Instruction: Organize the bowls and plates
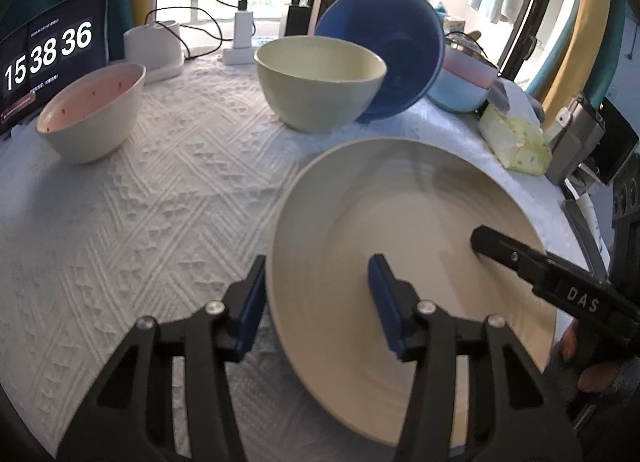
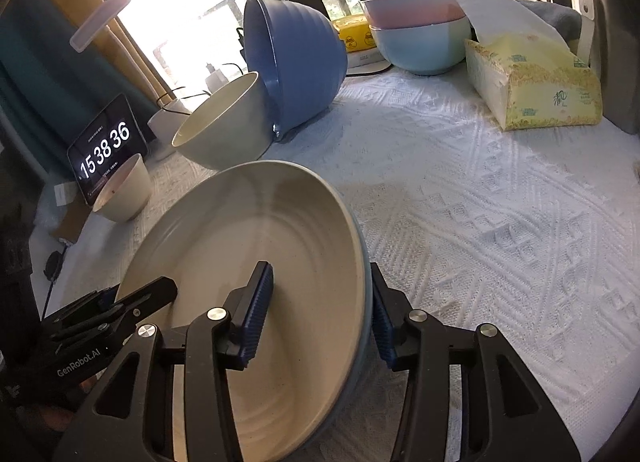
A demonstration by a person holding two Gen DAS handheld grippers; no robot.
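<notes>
White embossed cloth covers the counter (image 2: pixel 500 222), with bright window light behind it. At the near edge, the left gripper (image 1: pixel 320 302) is seen straddling the left rim of a wide cream plate (image 1: pixel 404 262) – 1 blue pad outside the rim, 1 on the inner face. The right gripper (image 2: pixel 320 310) straddles the opposite rim in the same way. Both sets of jaws stand partly open, and whether the pads actually press on the rim cannot be told; a sliver of space seems to remain on each side. The plate is tilted up toward the cameras, and a blue-grey edge below it in the right wrist view suggests a 2nd dish (image 2: pixel 360 342) underneath, though this is not certain.

Farther out, a pale green bowl (image 1: pixel 320 86) stands mid-counter with a dark blue bowl (image 1: pixel 396 50) tipped on its side against it. A cream bowl with a pink inside (image 1: pixel 92 114) sits well to the left, near a clock display (image 1: pixel 48 54). Stacked pink and light blue bowls (image 2: pixel 420 34) and a tissue pack (image 2: pixel 532 86) lie at the far right.

The chief risk is judged to be a slip – if the 2 grips are uneven or only loosely closed, the tilted plate could slide out and strike the counter. The propped blue bowl could also be knocked and roll if the plate is carried past it carelessly.
</notes>
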